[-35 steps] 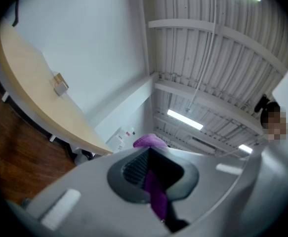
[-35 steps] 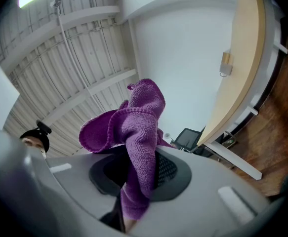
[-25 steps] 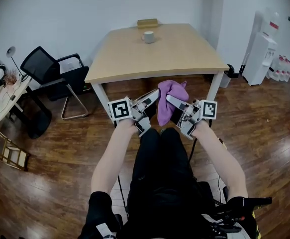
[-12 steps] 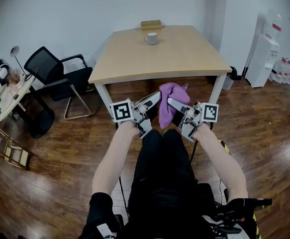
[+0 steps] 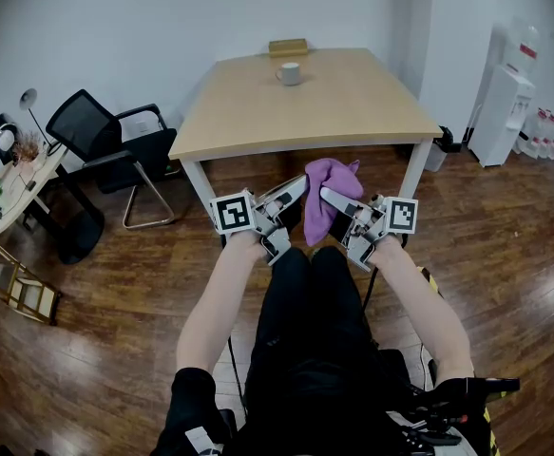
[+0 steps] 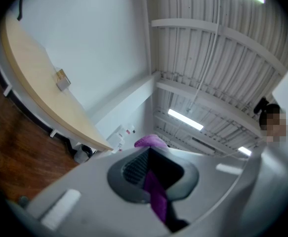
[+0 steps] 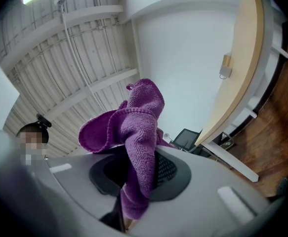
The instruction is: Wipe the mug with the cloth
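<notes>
The left gripper (image 5: 298, 185) has its jaws pressed together on a strip of the purple cloth (image 5: 334, 177), which hangs between the two grippers. The right gripper (image 5: 325, 194) pinches the same cloth too. The mug (image 5: 289, 73) stands well apart, on the table (image 5: 353, 103).

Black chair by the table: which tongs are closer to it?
Left. The left tongs sit toward the black chair, well apart from it; the right tongs are farther off, across the purple cloth both pinch.
</notes>
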